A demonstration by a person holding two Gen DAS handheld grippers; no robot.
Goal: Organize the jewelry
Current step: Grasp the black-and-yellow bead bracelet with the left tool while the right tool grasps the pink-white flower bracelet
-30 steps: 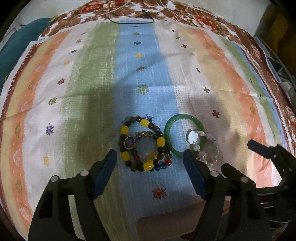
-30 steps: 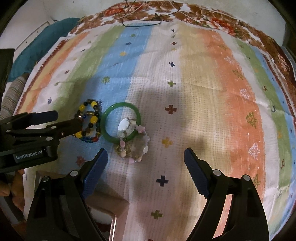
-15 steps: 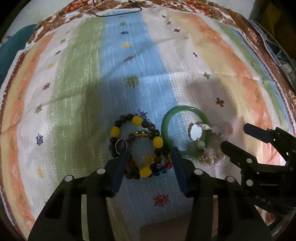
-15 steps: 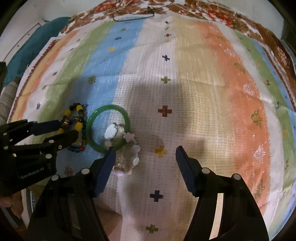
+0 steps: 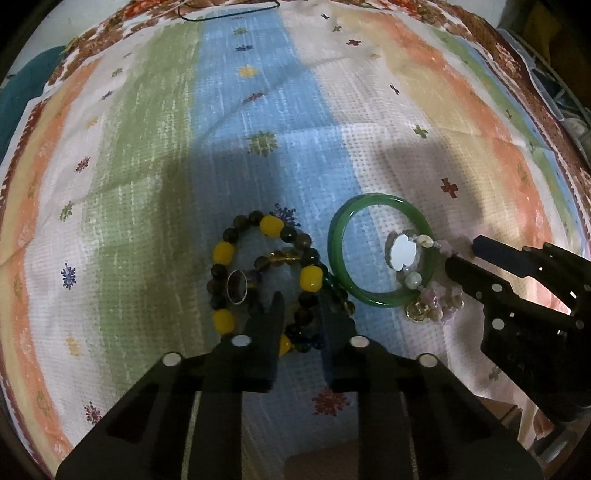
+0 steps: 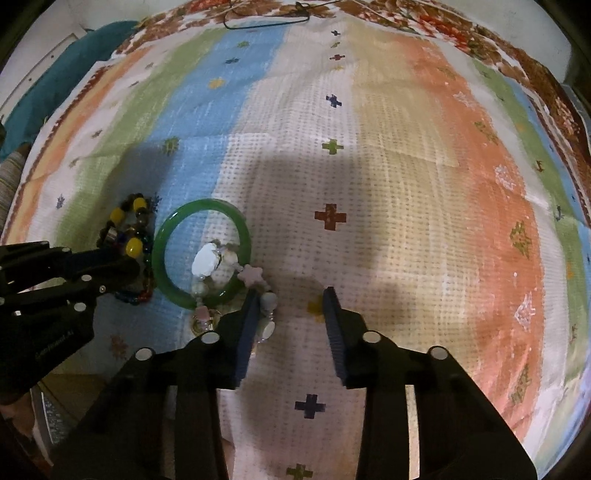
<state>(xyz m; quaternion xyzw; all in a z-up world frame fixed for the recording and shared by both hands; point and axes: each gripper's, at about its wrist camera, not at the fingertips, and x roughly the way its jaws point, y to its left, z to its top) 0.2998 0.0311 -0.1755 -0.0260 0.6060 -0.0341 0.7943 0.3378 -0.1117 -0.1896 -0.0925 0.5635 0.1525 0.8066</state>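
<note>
I am pinching the dark-and-yellow beaded bracelet [image 5: 266,280] in the left tool [image 5: 299,314], whose jaws have just been closing onto its near beads. My right tool [image 6: 290,306] has also been closing, jaws still apart, nothing between them; the pale pink-and-white charm bracelet [image 6: 236,291] is lying just outside its left finger, draped over the green jade bangle [image 6: 201,254]. All pieces are still clustered on the striped woven cloth [image 6: 406,166]; sorting is barely starting.

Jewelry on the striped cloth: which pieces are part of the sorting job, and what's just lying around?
Job:
- yellow-and-dark beaded bracelet, left gripper shut on it
- green bangle
- pale bead bracelet with white charm, at the right gripper, whose jaws have just been closing
- small silver ring

Lying about:
- black cord
- teal fabric
</note>
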